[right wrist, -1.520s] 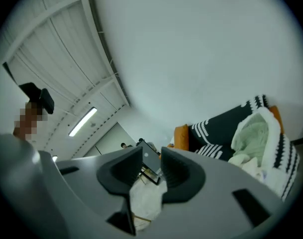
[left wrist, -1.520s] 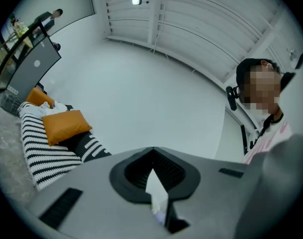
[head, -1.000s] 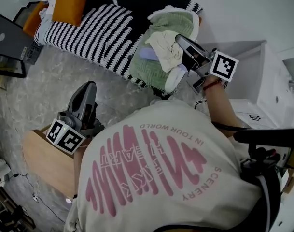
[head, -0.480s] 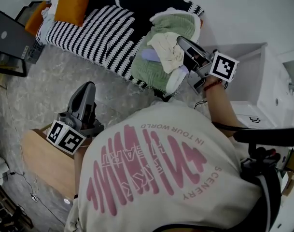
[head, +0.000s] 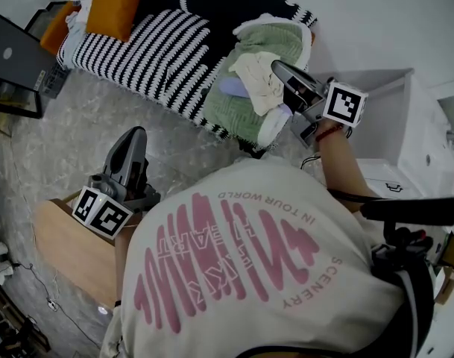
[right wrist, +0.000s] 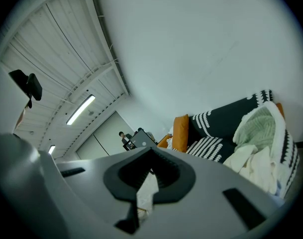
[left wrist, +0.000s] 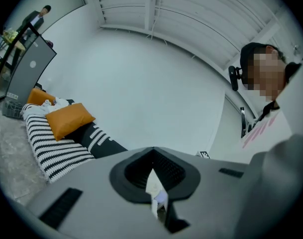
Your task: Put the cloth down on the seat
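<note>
1. Head view: the cloth (head: pixel 258 80), cream and crumpled, lies on a green blanket (head: pixel 230 110) at the near end of the sofa (head: pixel 156 47). The sofa's striped front edge runs diagonally across the frame. The right gripper (head: pixel 279 67) is at the cloth's right side with its jaws pressed together on nothing; whether it touches the fabric cannot be told. A white cabinet (head: pixel 405 125) stands close on its right, leaving little room there. The left gripper (head: pixel 136 134) hangs over open grey floor (head: pixel 62 148), well apart from the sofa, with a wooden tabletop (head: pixel 66 245) beneath its marker cube.
2. Left gripper view: the jaws meet and pinch nothing. An orange cushion (left wrist: pixel 69 118) and the sofa lie off to the left, with bare wall (left wrist: pixel 156 83) ahead.
3. Right gripper view: the jaws are closed and empty. The cloth (right wrist: pixel 253 166) lies to the right, clear of them.
4. Compared with a second ago, both grippers sit in nearly the same places. The cloth rests on the blanket as it did then.
</note>
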Demonstrator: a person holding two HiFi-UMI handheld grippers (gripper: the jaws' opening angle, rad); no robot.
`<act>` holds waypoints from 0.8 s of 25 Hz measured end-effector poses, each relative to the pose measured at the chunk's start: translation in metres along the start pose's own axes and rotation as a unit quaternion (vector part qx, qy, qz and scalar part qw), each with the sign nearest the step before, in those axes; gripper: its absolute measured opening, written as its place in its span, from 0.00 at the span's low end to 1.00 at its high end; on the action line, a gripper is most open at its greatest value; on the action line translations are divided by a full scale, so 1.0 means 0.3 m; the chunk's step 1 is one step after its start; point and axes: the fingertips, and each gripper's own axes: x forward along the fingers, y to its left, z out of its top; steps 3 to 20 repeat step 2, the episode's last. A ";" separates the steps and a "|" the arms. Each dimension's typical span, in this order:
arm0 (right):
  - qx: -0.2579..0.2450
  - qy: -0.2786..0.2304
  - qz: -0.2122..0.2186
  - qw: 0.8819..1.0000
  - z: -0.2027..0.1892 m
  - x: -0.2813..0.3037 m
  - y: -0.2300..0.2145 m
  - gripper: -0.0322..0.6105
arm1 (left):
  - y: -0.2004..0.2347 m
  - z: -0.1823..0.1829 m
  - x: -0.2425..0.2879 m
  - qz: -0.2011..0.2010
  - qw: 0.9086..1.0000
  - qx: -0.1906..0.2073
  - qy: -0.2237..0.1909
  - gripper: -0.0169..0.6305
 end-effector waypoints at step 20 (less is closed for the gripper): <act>0.001 0.002 0.000 1.000 0.004 0.001 -0.005 0.07 | 0.000 0.002 0.005 0.000 1.000 0.001 0.001 0.04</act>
